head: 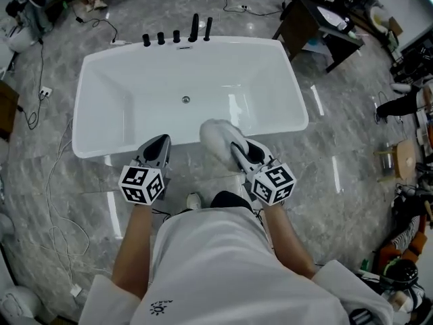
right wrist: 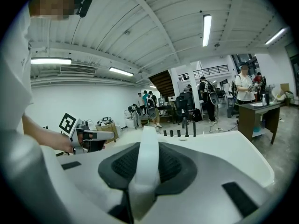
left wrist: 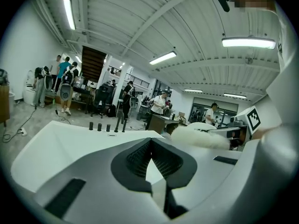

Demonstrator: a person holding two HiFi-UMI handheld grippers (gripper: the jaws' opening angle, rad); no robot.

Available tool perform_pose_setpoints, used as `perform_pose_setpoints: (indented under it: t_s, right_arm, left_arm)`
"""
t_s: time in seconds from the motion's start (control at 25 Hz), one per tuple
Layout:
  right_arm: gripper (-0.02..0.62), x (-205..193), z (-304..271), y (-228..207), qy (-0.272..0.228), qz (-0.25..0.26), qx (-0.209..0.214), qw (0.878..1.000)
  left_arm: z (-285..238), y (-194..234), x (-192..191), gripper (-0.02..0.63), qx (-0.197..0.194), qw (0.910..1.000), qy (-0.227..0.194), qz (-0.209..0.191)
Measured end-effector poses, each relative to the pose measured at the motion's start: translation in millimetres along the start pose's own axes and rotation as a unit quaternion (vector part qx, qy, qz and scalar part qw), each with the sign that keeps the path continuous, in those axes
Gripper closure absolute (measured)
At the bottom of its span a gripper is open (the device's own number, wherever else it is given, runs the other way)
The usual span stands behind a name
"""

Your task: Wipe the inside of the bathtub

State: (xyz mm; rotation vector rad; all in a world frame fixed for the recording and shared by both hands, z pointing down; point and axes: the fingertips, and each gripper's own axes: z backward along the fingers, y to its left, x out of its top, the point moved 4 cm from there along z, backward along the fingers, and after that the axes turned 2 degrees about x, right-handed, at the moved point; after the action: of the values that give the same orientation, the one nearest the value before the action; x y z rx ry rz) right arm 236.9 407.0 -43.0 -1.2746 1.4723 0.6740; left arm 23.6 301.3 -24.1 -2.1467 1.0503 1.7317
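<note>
The white bathtub (head: 89, 93) lies ahead of me, with its drain (head: 185, 99) at the middle and black tap fittings (head: 177, 34) on the far rim. Both grippers hover over the near rim. My right gripper (head: 238, 147) is shut on a white fluffy cloth (head: 218, 137), which bulges past its tips over the tub's near wall. In the right gripper view a strip of that cloth (right wrist: 145, 167) runs between the jaws of the right gripper (right wrist: 148, 143). My left gripper (head: 161, 142) is shut with nothing in it; in its own view the left gripper (left wrist: 151, 142) points across the tub (left wrist: 56, 143).
The tub stands on a glossy grey marble floor (head: 331, 154). Cables (head: 57, 202) trail along the floor at the left. A dark desk (head: 318, 26) stands at the back right, with clutter (head: 406, 249) along the right edge. Several people (left wrist: 65, 83) stand far behind the tub.
</note>
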Motion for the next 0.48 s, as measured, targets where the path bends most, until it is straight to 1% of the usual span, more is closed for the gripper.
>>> perform_pose_setpoints:
  t_s: [0.16,0.28,0.36,0.48]
  right_arm:
    - [0.495,6,-28,15,0.002,-0.004,0.037,0.999]
    - [0.495,10,-51,30,0.014,0.008,0.075,0.997]
    - [0.495,13,-69,40,0.023,0.017,0.104,0.994]
    - [0.495,18,-97,57,0.033,0.024,0.15,0.988]
  left_arm:
    - [19,28,-2,0.595,0.034,0.9992,-0.011,0.018]
    - [36,45,-6,0.595,0.062,0.9975,-0.021,0.029]
    - [49,55,-9,0.595,0.085,0.9952,-0.028,0.039]
    - [73,73,-16,0.595,0.125,0.9895,-0.037,0.062]
